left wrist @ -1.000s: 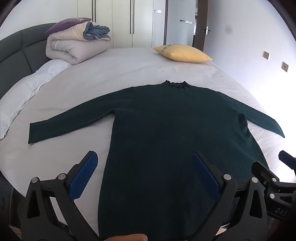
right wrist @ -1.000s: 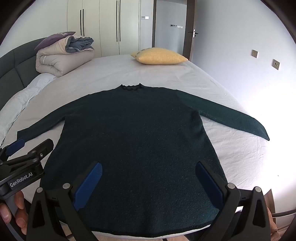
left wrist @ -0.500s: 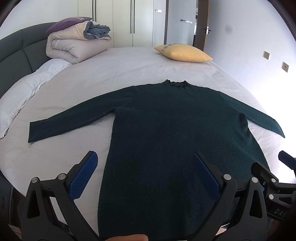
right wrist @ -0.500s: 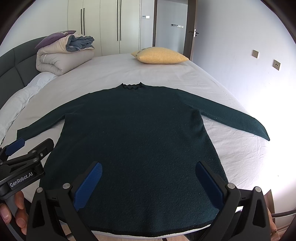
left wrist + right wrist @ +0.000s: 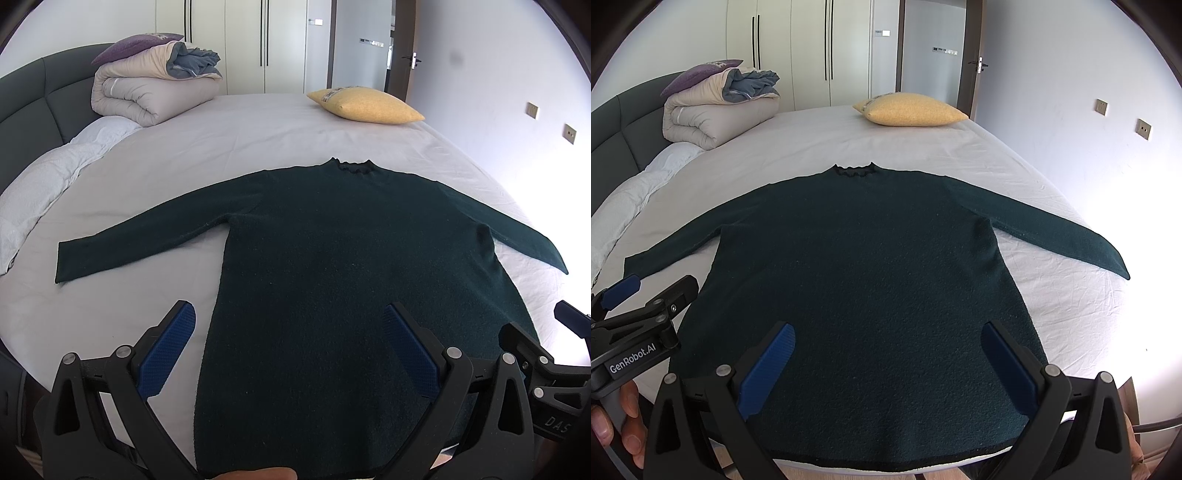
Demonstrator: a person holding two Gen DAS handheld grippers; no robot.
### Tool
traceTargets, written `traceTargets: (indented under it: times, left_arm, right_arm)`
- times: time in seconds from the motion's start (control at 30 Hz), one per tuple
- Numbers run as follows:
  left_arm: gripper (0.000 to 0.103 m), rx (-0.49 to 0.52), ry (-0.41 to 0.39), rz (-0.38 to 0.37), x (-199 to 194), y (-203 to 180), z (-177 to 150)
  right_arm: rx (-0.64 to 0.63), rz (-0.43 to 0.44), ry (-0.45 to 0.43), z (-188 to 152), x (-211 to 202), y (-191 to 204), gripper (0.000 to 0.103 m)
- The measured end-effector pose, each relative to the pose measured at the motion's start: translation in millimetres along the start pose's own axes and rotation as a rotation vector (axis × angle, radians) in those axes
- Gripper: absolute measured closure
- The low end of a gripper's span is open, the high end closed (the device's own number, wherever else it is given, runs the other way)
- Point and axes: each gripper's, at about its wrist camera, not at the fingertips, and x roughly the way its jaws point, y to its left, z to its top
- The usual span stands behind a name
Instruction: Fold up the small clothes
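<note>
A sweater (image 5: 864,295) lies flat on the bed (image 5: 820,140), its hem at the near edge, its collar toward the far edge and a sleeve out to each side. A pillow (image 5: 912,110) sits at the far edge, right of centre. A rolled duvet (image 5: 713,110) lies at the far left corner against the headboard (image 5: 617,125) along the left edge.

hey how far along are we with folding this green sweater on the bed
Done: the dark green sweater lies flat on the bed, both sleeves spread out, collar away from the cameras. In hand: nothing. The left tongs and right tongs are open above the hem, gripping no fabric. Left: every fold; neither the sleeves nor the body show any fold.
</note>
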Motion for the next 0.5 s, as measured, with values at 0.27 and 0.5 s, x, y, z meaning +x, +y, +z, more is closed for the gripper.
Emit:
traceTargets:
  times: [0.27,0.5]
  left_arm:
    - [0.0,0.0,0.0,-0.001,0.1,0.1,-0.3]
    - [0.0,-0.001,0.001,0.0,0.2,-0.5,0.2]
  right_arm:
    - [0.001,0.001,0.0,0.2,0.6,-0.1,0.0]
    - [0.001,0.001,0.001,-0.1,0.6,0.4,0.0]
